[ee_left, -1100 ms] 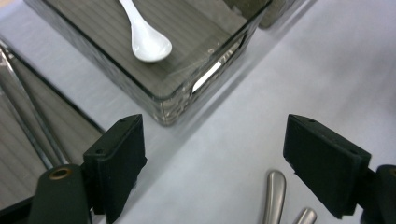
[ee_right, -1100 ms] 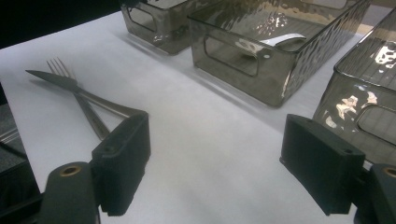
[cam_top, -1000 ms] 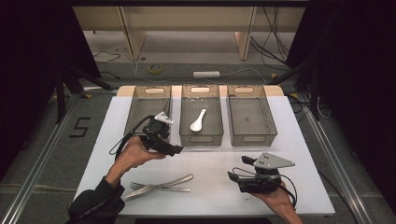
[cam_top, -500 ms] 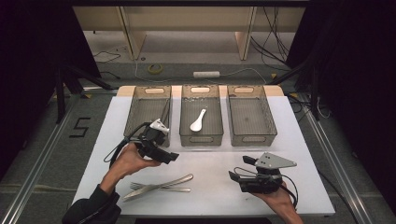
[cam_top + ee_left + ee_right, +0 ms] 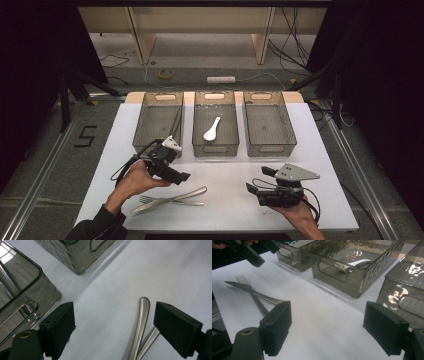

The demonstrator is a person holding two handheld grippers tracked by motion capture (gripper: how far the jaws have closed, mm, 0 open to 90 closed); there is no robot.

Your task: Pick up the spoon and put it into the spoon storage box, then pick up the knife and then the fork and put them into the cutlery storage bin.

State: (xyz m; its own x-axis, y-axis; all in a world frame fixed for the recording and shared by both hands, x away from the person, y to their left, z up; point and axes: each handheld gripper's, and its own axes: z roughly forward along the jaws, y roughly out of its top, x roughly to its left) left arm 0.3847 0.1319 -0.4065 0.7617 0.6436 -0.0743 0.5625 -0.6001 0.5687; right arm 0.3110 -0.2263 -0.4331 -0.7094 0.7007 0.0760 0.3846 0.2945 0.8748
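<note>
The knife (image 5: 172,197) lies crossed over the fork (image 5: 170,201) on the counter (image 5: 225,180), just below our left tongs (image 5: 181,176), wide open and empty. Closing carelessly, we risk catching both handles. Our right tongs (image 5: 252,190) hover open, empty.
</note>
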